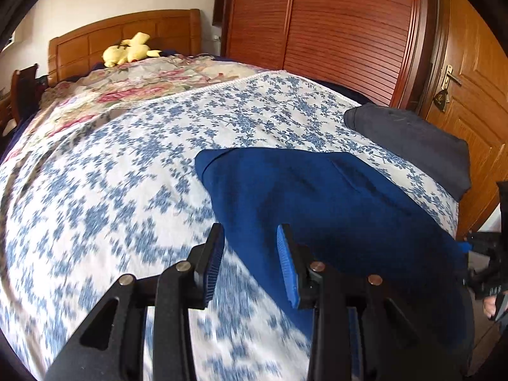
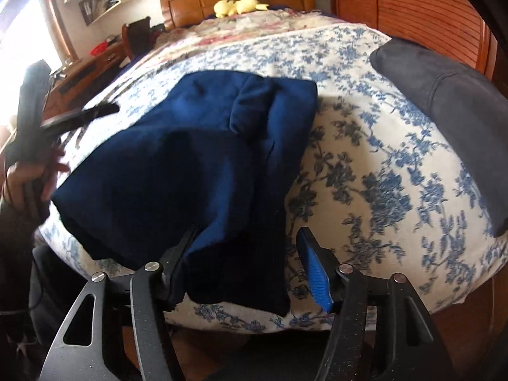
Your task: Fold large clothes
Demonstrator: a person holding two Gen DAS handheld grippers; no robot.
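Right wrist: one blue garment (image 2: 190,165), one dark folded garment (image 2: 444,120).

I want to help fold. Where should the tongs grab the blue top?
Probably the blue top by its ribbed hem, which hangs over the near bed edge. Come from the near side, one pad above and one below; that edge is free and thin.

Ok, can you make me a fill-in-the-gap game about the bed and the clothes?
1. The folded garment in the middle of the bed is dark ____.
2. The plush toy by the headboard is ____.
3. The bedspread has blue ____ printed on white.
4. The jaws of the right gripper stand ____, with a corner of the garment between them.

Missing words: blue; yellow; flowers; open
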